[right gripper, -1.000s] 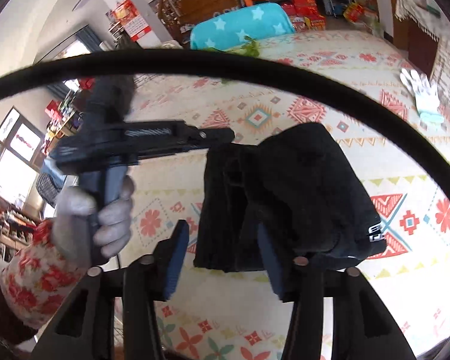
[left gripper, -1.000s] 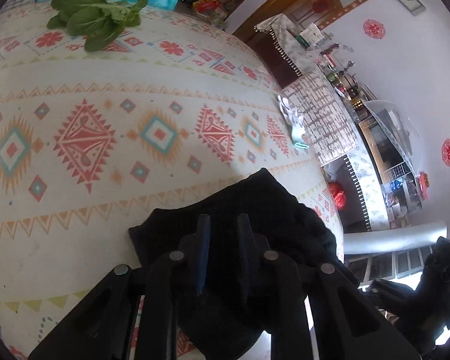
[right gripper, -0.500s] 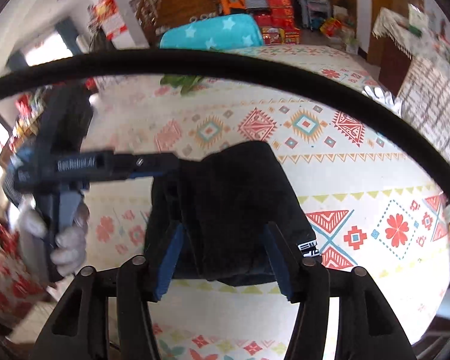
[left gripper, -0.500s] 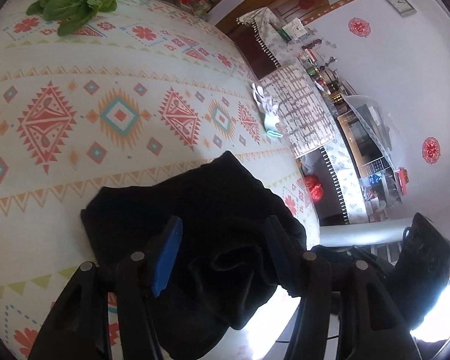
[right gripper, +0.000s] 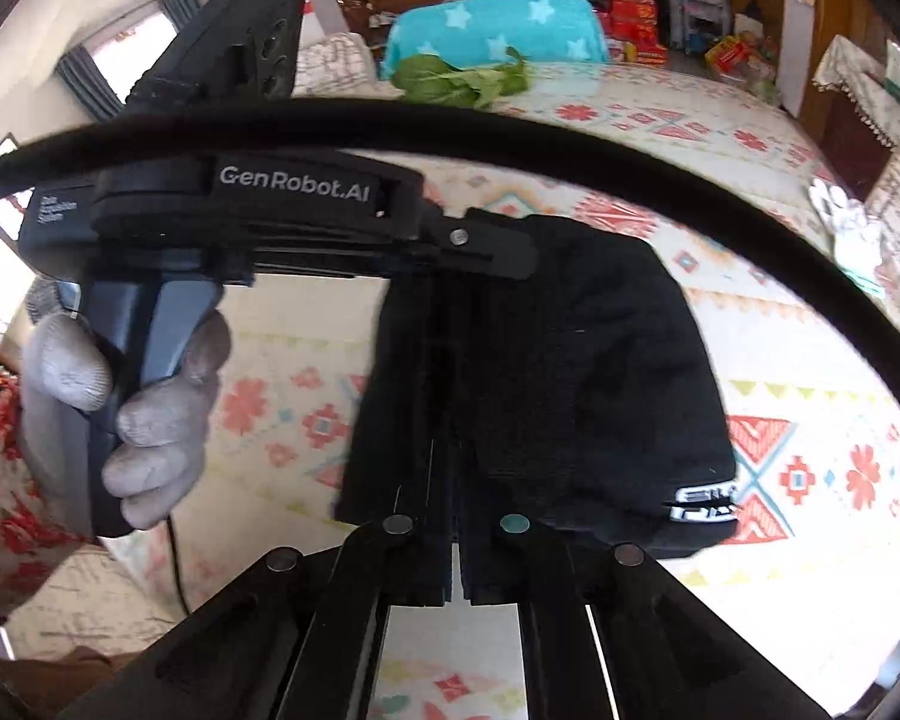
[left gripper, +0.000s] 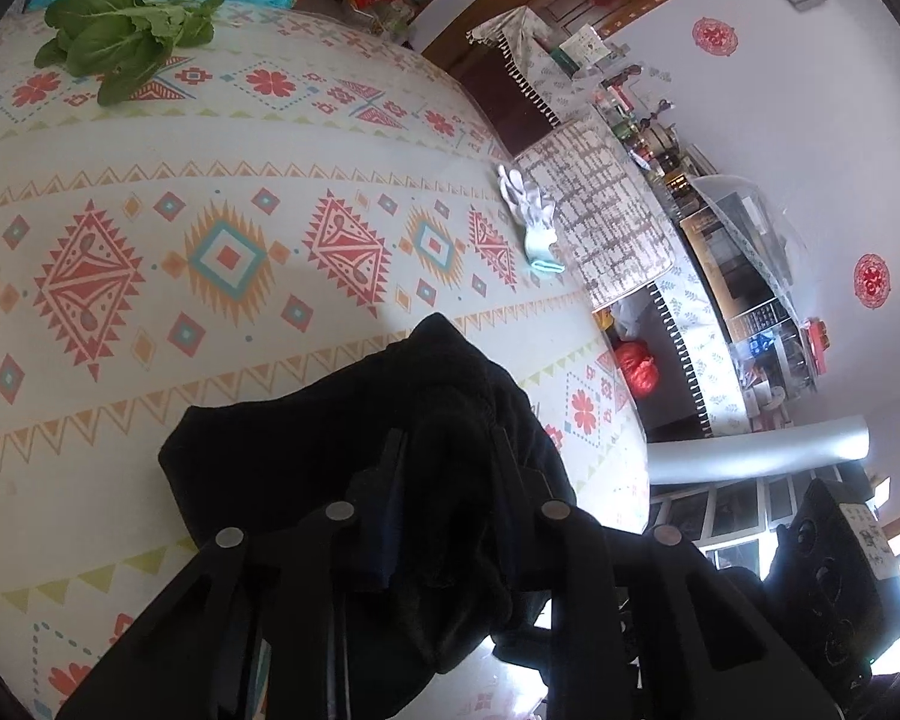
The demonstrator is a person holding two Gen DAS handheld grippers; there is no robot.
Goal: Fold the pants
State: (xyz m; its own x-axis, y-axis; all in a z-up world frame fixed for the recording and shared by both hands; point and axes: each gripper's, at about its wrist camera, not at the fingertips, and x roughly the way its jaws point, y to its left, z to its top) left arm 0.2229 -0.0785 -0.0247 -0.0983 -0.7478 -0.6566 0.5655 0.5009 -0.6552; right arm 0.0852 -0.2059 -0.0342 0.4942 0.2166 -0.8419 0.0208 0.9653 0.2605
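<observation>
The black pants [left gripper: 330, 450] lie folded into a thick bundle near the table's edge; they also show in the right wrist view [right gripper: 582, 372], with a white logo at one corner. My left gripper [left gripper: 444, 450] has its fingers on the bundle with a fold of cloth between them, the jaws partly closed. My right gripper [right gripper: 456, 462] is shut on the pants' left edge, fingers together. The left gripper body [right gripper: 282, 210], held by a gloved hand, reaches over the pants from the left.
The patterned tablecloth [left gripper: 210, 192] covers the table. Green leafy vegetables [left gripper: 126, 36] lie at the far side. A white glove [left gripper: 531, 216] lies near the right edge. A black cable [right gripper: 570, 150] arcs across the right wrist view.
My right gripper has closed from open onto the pants' edge. My left gripper opened half a second ago and has narrowed again on the cloth. Both moved closer to the bundle.
</observation>
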